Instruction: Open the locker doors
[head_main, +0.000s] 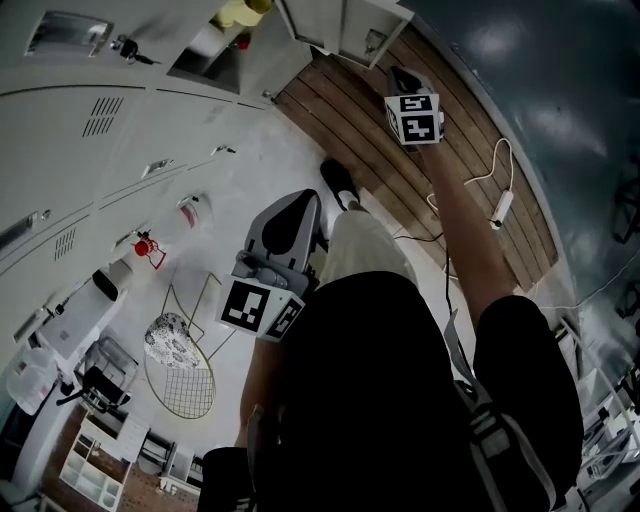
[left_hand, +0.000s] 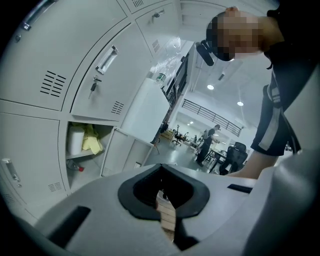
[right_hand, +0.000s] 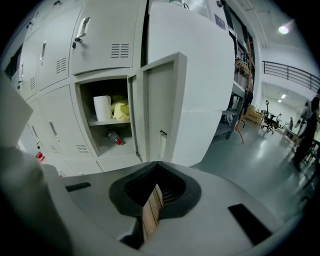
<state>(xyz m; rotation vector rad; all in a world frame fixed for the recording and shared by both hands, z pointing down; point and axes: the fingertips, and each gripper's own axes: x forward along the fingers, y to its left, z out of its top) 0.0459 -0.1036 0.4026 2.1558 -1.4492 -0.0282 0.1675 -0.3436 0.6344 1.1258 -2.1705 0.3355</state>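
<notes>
Boxy grey metal lockers (right_hand: 105, 65), slotted vents (right_hand: 120, 50), bar handles (right_hand: 83, 27)

Person: black top (head_main: 380, 400) with a pale side stripe (left_hand: 272, 127), pale trouser leg (head_main: 365, 250), black shoe (head_main: 338, 185). Left gripper (left_hand: 167, 215) and right gripper (right_hand: 151, 212): pale grey shells, black collars, wood-coloured pads. Left marker cube (head_main: 262, 310) and right marker cube (head_main: 413, 118): white, with black square markers.

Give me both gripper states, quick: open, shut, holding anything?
Left gripper: shut, holding nothing.
Right gripper: shut, holding nothing.
</notes>
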